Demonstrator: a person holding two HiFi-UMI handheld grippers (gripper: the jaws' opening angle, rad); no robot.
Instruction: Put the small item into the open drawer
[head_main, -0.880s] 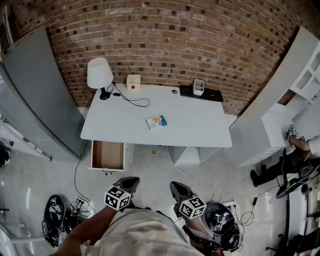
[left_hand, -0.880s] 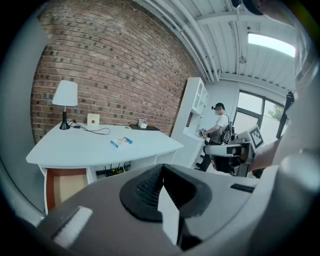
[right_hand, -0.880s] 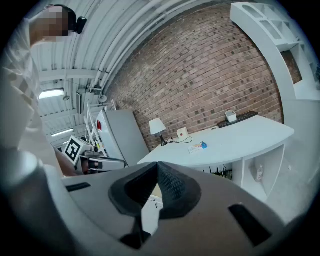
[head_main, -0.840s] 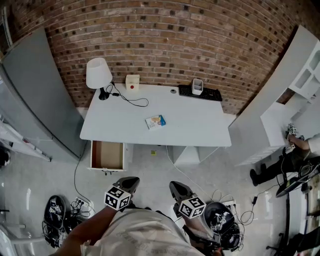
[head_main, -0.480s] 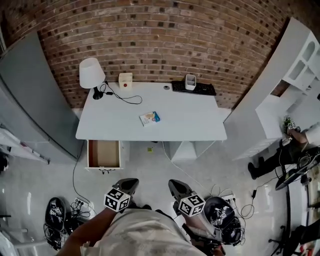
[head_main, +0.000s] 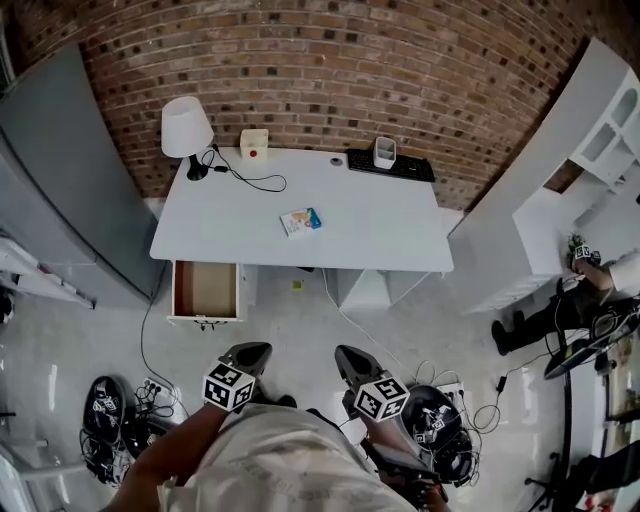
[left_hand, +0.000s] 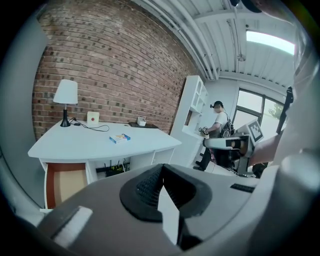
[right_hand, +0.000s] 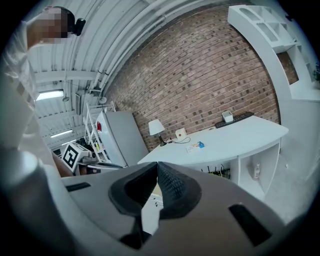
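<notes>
An office: white desk (head_main: 380, 240), keyboard (head_main: 400, 168), lamp (head_main: 186, 128), brick wall (head_main: 320, 70).

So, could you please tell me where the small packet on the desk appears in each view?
Head view: the packet lies on the desk, slightly above centre.
Left gripper view: the packet is on the desk, left of centre.
Right gripper view: the packet is on the desk, right of centre.
Shared landmark: the white lamp, left of the packet in every view.
</notes>
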